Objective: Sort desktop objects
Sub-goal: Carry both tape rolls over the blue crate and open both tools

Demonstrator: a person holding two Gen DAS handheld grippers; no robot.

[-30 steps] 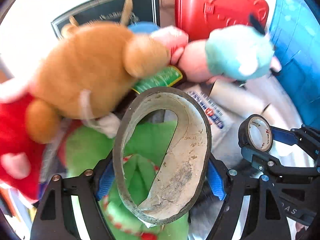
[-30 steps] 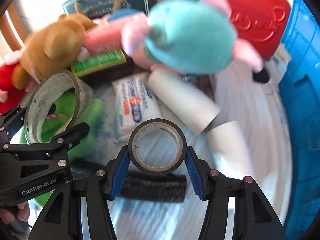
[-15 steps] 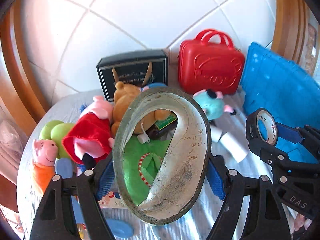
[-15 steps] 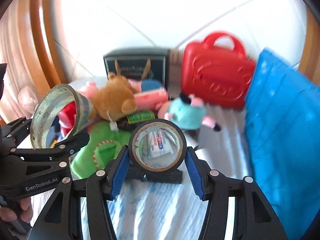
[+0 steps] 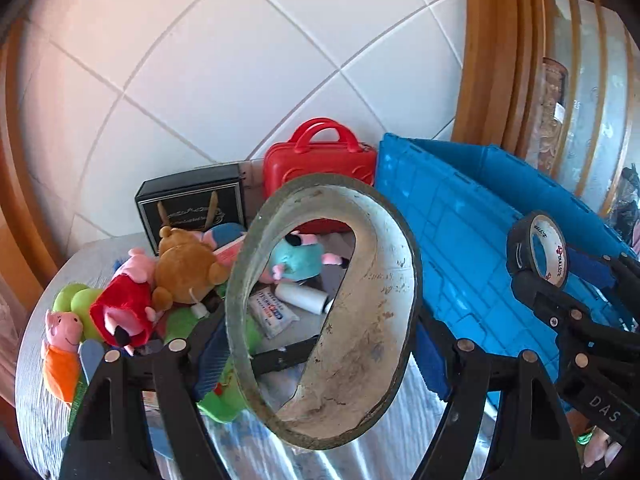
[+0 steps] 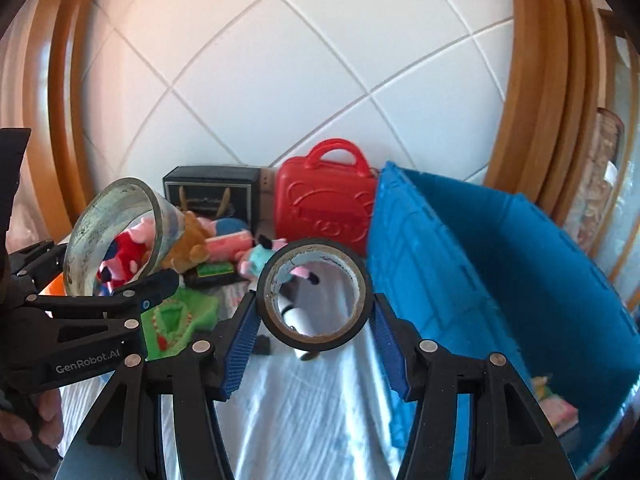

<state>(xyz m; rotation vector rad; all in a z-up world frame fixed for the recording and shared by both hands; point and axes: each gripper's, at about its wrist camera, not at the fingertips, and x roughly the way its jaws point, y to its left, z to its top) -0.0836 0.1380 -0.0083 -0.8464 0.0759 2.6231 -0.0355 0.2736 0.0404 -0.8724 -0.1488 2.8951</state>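
Observation:
My left gripper (image 5: 316, 344) is shut on a large, worn clear tape roll (image 5: 372, 320), held high above the table; that roll also shows at the left of the right wrist view (image 6: 160, 216). My right gripper (image 6: 312, 336) is shut on a small black tape roll (image 6: 276, 320), which also shows at the right of the left wrist view (image 5: 516, 248). Both rolls hang in the air left of the open blue crate (image 6: 480, 280), which also shows in the left wrist view (image 5: 472, 264).
Plush toys lie heaped on the round table (image 5: 36, 400): a brown bear (image 5: 184, 272), a red-dressed pig (image 5: 124, 312), a teal toy (image 5: 296, 260). A red case (image 6: 324, 208) and a black box (image 6: 208, 192) stand against the tiled wall. White rolls (image 5: 300, 298) lie mid-table.
Both grippers have risen and pulled back from the toy heap, each carrying its tape roll. The blue crate now shows more fully on the right.

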